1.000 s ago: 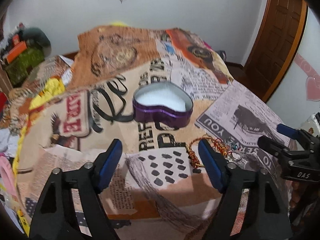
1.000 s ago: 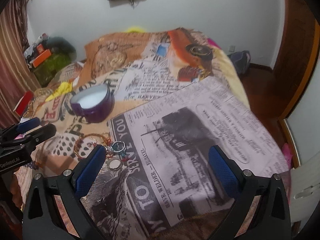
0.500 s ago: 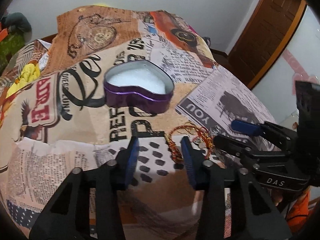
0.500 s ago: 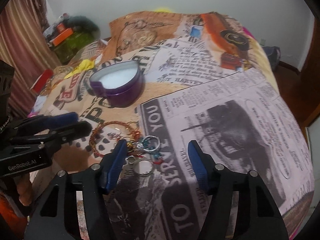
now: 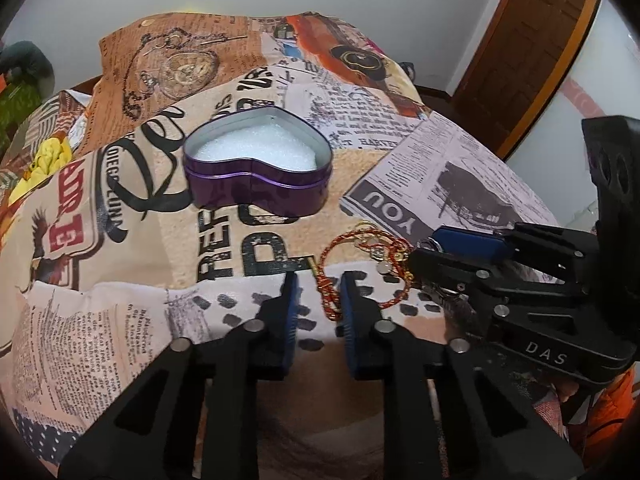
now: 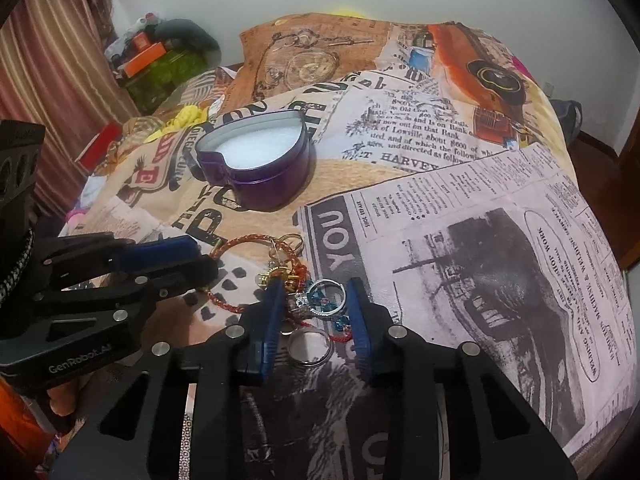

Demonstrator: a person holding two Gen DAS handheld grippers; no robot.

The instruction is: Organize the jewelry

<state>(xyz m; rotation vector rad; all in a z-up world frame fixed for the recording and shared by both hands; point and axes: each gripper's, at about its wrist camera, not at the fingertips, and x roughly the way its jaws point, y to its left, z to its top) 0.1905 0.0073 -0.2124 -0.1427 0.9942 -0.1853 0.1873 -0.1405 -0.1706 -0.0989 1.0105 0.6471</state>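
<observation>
- Purple heart-shaped tin [image 5: 256,176] sits open on the bed [image 5: 120,264], its white padding bare: nothing looks stowed yet, so the task seems barely begun.
- All the jewelry lies in one heap on the bedspread, near the tin but apart from it: a red-gold bracelet [image 5: 332,280], a blue-stone ring [image 6: 326,294], a plain ring [image 6: 310,346] and small charms tangled between them.
- Left gripper [image 5: 318,300] has its jaws closing, now narrow, with the near side of the bracelet running between the pads; whether the pads already press on it cannot be told.
- Right gripper [image 6: 316,312] is also closing, its gap wider, straddling the blue-stone ring and the plain ring; the pads appear not to pinch either yet.
- Left to do, by this reading: lift each piece clear of the tangle and set it in the tin.
</observation>
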